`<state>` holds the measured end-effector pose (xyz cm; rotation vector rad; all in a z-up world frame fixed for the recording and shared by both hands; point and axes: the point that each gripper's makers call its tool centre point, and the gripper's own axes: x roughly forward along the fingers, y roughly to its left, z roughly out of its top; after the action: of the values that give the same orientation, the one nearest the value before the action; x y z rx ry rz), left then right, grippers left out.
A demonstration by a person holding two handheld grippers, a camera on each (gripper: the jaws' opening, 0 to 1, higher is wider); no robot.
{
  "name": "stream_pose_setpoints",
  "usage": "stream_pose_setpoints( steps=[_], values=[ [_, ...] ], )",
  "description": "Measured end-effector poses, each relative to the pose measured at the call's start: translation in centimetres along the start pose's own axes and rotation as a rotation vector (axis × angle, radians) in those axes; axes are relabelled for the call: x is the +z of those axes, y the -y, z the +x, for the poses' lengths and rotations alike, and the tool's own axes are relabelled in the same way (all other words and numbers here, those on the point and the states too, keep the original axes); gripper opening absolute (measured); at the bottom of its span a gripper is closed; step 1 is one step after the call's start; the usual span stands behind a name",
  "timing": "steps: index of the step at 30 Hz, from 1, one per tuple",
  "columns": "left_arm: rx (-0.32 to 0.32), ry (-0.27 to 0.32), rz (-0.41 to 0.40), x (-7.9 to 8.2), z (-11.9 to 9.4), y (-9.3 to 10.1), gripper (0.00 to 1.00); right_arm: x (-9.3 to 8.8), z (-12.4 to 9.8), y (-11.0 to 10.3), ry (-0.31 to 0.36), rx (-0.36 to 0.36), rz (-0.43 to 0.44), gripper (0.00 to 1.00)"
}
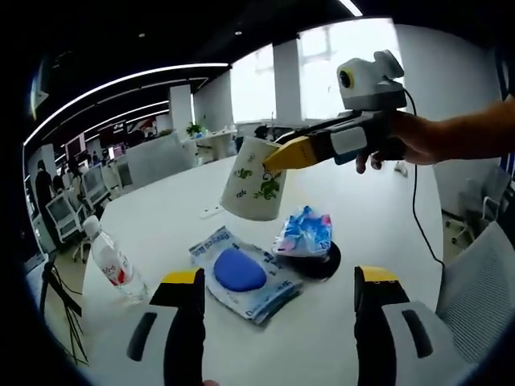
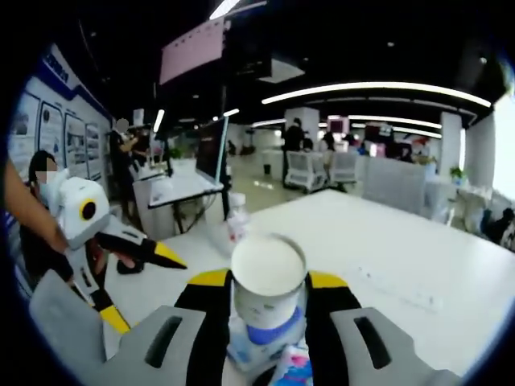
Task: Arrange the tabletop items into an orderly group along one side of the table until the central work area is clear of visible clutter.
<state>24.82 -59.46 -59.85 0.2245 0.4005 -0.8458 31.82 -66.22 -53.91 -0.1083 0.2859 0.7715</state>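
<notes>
My right gripper [image 2: 267, 279] is shut on a white paper cup [image 2: 267, 281] with a green print and holds it upright above the white table [image 1: 161, 217]. In the left gripper view that cup [image 1: 253, 189] hangs from the right gripper [image 1: 294, 153], which comes in from the right. Beneath it lie a packet [image 1: 269, 293] with a blue oval pad [image 1: 239, 269] on top and a crumpled blue-and-pink wrapper [image 1: 304, 232] resting on a black disc [image 1: 326, 264]. A water bottle [image 1: 113, 261] lies to the left. My left gripper [image 1: 279, 277] is open and holds nothing; it is also seen as the left gripper [image 2: 141, 288].
A small white object [image 1: 211, 211] lies farther back on the table. A grey mesh chair [image 1: 483, 281] stands at the table's right edge. A cable [image 1: 418, 217] trails from the right gripper. Office desks, monitors and people fill the background.
</notes>
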Motion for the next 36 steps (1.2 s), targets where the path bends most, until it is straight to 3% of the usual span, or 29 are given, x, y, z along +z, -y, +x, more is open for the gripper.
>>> stream_pose_setpoints(
  steps=[16,36],
  values=[
    [-0.022,-0.014,0.040,0.9,1.5,1.2,0.69,0.9,-1.2,-1.2,0.044,0.031,0.056,0.32],
    [-0.001,-0.002,0.013,1.8,3.0,1.1,0.62,0.9,-2.2,-2.4,0.060,0.067,0.113,0.32]
  ],
)
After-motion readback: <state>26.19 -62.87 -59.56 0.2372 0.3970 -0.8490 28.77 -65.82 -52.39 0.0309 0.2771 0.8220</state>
